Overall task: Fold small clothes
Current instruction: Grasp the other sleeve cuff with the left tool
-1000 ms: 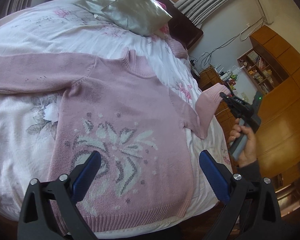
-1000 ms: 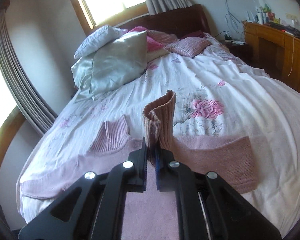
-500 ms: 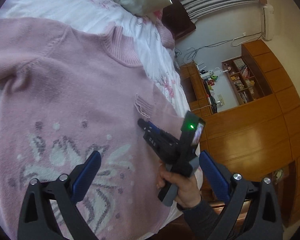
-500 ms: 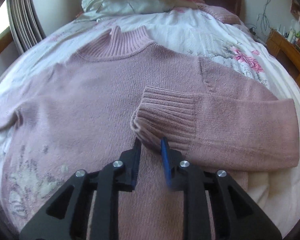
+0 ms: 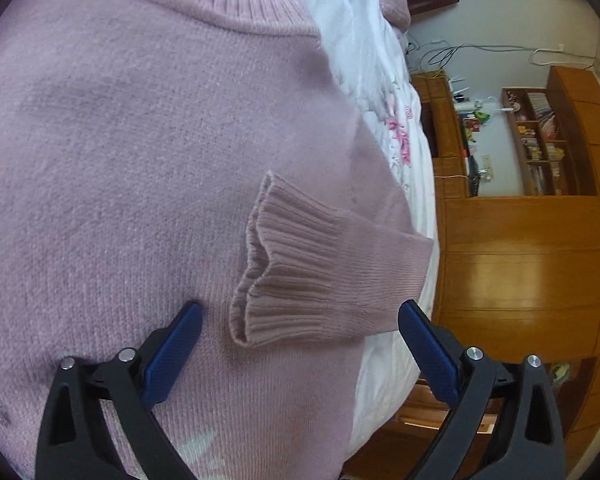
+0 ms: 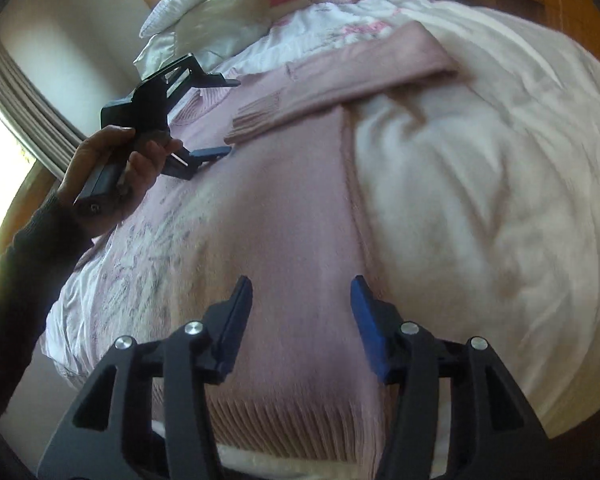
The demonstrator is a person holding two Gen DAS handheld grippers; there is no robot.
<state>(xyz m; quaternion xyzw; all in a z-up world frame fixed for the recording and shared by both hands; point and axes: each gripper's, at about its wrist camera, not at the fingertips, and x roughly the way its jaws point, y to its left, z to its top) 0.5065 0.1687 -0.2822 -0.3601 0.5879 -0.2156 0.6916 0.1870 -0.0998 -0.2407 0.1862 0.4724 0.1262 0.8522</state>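
Note:
A pink knit sweater point(image 5: 140, 160) lies flat, front up, on the bed. Its right sleeve is folded across the chest, and the ribbed cuff point(image 5: 300, 276) rests loose on the body. My left gripper point(image 5: 300, 344) hovers open just short of that cuff, nothing between its fingers. From the right wrist view the same left gripper point(image 6: 224, 116) shows in a person's hand, next to the cuff point(image 6: 260, 114). My right gripper point(image 6: 300, 296) stands open over the sweater point(image 6: 280, 208) near its ribbed hem, holding nothing.
The white floral bedsheet point(image 6: 480, 160) spreads to the right of the sweater. Pillows point(image 6: 220, 16) are piled at the headboard. A wooden wardrobe point(image 5: 520, 260) and a shelf unit point(image 5: 540, 152) stand beside the bed's edge.
My right gripper laid the sleeve cuff on the sweater's chest, opened, and drew back to the hem. My left gripper moved in close to the cuff.

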